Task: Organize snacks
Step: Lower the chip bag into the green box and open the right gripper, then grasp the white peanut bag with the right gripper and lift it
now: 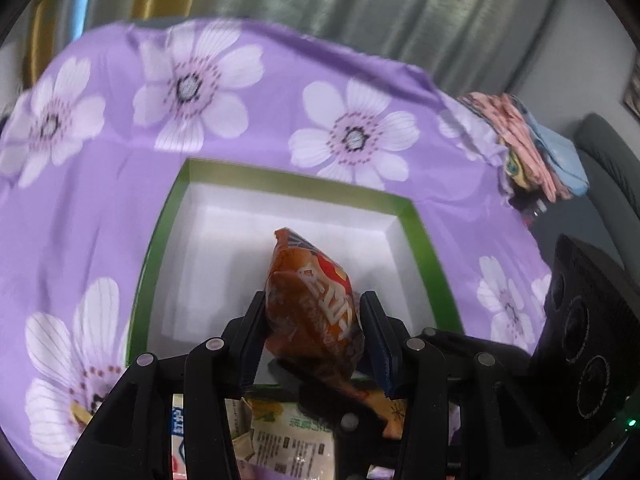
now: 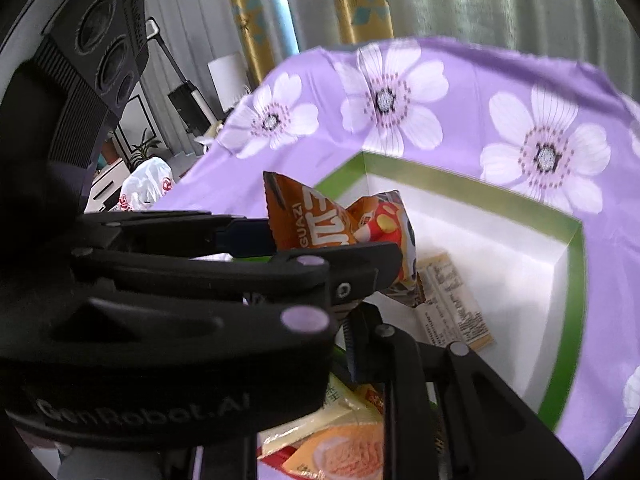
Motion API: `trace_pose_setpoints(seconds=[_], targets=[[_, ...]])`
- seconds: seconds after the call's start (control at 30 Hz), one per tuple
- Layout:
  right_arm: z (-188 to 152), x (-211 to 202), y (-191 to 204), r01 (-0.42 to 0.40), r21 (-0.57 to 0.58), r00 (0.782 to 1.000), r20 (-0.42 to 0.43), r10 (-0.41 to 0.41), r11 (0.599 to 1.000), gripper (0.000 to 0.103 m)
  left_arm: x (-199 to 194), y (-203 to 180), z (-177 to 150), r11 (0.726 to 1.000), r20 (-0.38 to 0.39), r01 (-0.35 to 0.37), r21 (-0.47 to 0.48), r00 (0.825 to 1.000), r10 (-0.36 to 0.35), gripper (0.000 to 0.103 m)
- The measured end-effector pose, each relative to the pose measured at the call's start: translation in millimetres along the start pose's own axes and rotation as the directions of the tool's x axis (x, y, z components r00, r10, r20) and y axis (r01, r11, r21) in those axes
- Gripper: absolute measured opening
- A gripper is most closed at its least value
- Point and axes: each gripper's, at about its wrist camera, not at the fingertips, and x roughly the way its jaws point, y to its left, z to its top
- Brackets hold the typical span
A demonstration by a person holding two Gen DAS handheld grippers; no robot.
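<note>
An orange snack packet hangs over the green-rimmed white box, with my left gripper shut on its lower half. In the right wrist view the same left gripper reaches in from the left with the orange packet above the box. A beige packet with printed text lies inside the box. My right gripper sits low, just behind the left one. Only one ridged finger of it shows, and the other is hidden.
The box stands on a purple cloth with white flowers. More snack packets lie near the front edge, under the grippers. Folded pink and blue cloths sit at the table's far right. A white plastic bag is beyond the table.
</note>
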Motion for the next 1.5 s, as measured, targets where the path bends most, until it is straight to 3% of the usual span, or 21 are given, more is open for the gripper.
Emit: trace_pose_setpoints(seconds=[0.03, 0.1, 0.27, 0.5, 0.6, 0.87, 1.13, 1.3, 1.5], targets=[[-2, 4, -2, 0.0, 0.013, 1.0, -0.005, 0.0, 1.0, 0.04, 3, 2, -1, 1.0, -0.008, -0.009, -0.007, 1.0, 0.009, 0.046], [-5, 7, -6, 0.012, 0.03, 1.0, -0.011, -0.012, 0.999, 0.053, 7, 4, -2, 0.999, -0.019, -0.036, -0.007, 0.999, 0.036, 0.048], [-11, -12, -12, 0.02, 0.068, 0.999, 0.028, -0.022, 0.998, 0.054, -8, 11, -7, 0.997, 0.004, -0.073, -0.029, 0.997, 0.073, 0.078], [-29, -70, -17, 0.061, 0.102, 0.992, 0.104, -0.071, 0.993, 0.064, -50, 17, -21, 0.991, 0.045, -0.13, -0.037, 0.99, 0.131, 0.082], [-42, -99, -18, 0.076, 0.124, 0.987, 0.134, -0.093, 0.989, 0.07, -68, 16, -37, 0.988, 0.06, -0.148, -0.033, 0.987, 0.15, 0.091], [-92, -140, -23, 0.144, 0.196, 0.98, 0.11, -0.168, 0.97, 0.071, -96, 9, -83, 0.989, 0.057, -0.145, -0.011, 0.988, 0.145, 0.091], [-145, -126, -31, 0.188, 0.279, 0.98, 0.005, -0.197, 0.942, 0.071, -81, 3, -124, 0.994, -0.05, -0.108, 0.009, 0.993, 0.109, 0.091], [-156, -126, -35, 0.153, 0.317, 0.985, 0.023, -0.169, 0.936, 0.071, -70, -7, -138, 0.997, -0.108, -0.079, -0.01, 0.991, 0.077, 0.091], [-171, -126, -49, 0.128, 0.364, 0.989, 0.026, -0.148, 0.923, 0.071, -62, -31, -139, 0.996, -0.12, -0.056, 0.065, 0.991, 0.063, 0.091]])
